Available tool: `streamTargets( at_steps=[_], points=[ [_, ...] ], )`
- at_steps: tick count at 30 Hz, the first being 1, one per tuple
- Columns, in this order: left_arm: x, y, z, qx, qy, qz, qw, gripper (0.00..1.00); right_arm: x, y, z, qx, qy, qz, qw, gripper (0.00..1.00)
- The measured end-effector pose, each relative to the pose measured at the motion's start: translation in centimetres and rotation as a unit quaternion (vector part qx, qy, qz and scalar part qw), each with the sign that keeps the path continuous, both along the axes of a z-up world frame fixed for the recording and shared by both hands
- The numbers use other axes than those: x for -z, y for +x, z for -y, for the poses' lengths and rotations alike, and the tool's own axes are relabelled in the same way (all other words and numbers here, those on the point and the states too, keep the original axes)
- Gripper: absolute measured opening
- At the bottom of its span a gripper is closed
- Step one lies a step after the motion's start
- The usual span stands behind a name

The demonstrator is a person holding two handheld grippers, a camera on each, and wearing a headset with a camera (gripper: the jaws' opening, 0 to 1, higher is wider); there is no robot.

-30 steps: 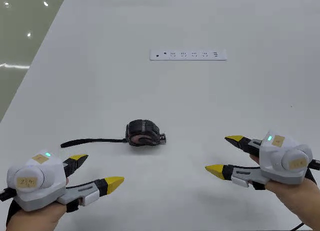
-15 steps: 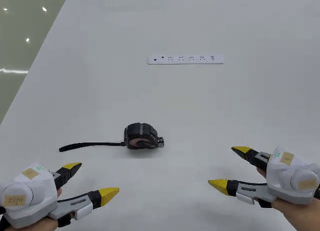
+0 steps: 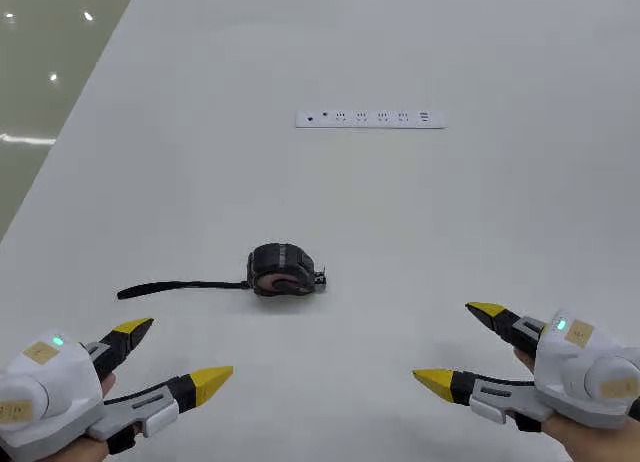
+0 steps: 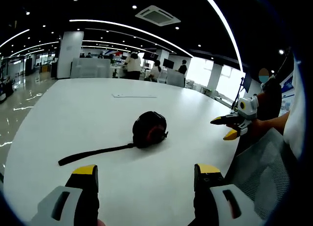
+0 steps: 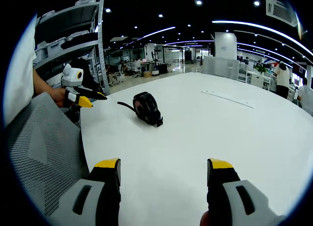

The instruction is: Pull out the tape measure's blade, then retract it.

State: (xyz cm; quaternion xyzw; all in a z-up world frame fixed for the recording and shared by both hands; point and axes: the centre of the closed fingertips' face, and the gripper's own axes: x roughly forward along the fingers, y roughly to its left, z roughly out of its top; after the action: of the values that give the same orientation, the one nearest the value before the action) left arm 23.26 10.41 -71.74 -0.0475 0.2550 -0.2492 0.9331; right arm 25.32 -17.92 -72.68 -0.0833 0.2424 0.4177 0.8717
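Tape measure [image 3: 284, 271] untouched on white table [image 3: 460, 212]

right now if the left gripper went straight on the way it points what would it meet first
Probably the tape measure: in the left gripper view it sits nearly centred between the left gripper's open jaws, with bare table before it. Its strap lies left of that line; height is unclear.

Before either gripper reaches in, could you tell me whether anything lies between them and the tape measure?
Nothing visible does: bare table separates the left gripper and right gripper from the tape measure. Its strap trails leftward, and the power strip lies beyond.
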Motion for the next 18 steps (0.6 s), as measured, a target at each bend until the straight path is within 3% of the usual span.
streamTargets(
  at_steps=[18],
  points=[
    [-0.31, 0.12, -0.11, -0.006, -0.005, 0.005, 1.0, 0.79, -0.11, -0.22, 0.16, 0.007, 0.009, -0.007, 0.9999, 0.69]
  ],
)
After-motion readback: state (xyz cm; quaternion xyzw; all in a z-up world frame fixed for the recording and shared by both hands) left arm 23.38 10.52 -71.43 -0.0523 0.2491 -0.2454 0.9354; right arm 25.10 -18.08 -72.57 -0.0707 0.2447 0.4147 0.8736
